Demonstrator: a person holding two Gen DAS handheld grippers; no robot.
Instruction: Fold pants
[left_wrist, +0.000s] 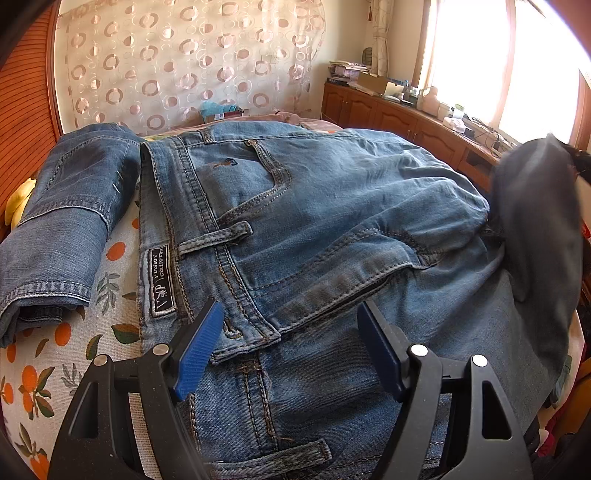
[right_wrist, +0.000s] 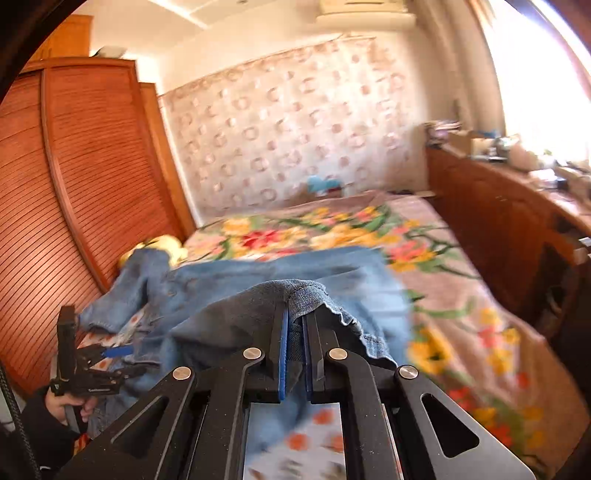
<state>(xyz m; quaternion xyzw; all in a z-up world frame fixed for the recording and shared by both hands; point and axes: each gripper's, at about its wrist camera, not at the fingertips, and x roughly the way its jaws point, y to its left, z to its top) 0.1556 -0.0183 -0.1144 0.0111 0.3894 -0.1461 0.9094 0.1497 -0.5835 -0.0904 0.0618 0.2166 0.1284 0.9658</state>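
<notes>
Risk, judged from here: thin bite on the hem could slip mid-lift, dropping the leg crooked across the pants (left_wrist: 295, 229) on the bed (left_wrist: 55, 354); unpinned waistband could drag along too. Right gripper (right_wrist: 294, 332) jaws pressed together, pinching a pant-leg edge. Left gripper (left_wrist: 291, 339) jaws spread wide above the waistband, holding nothing.

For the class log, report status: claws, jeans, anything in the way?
Left claw open over waistband. Right claw shut on jeans fabric, lifted. Second folded pair lies alongside, clear.
</notes>
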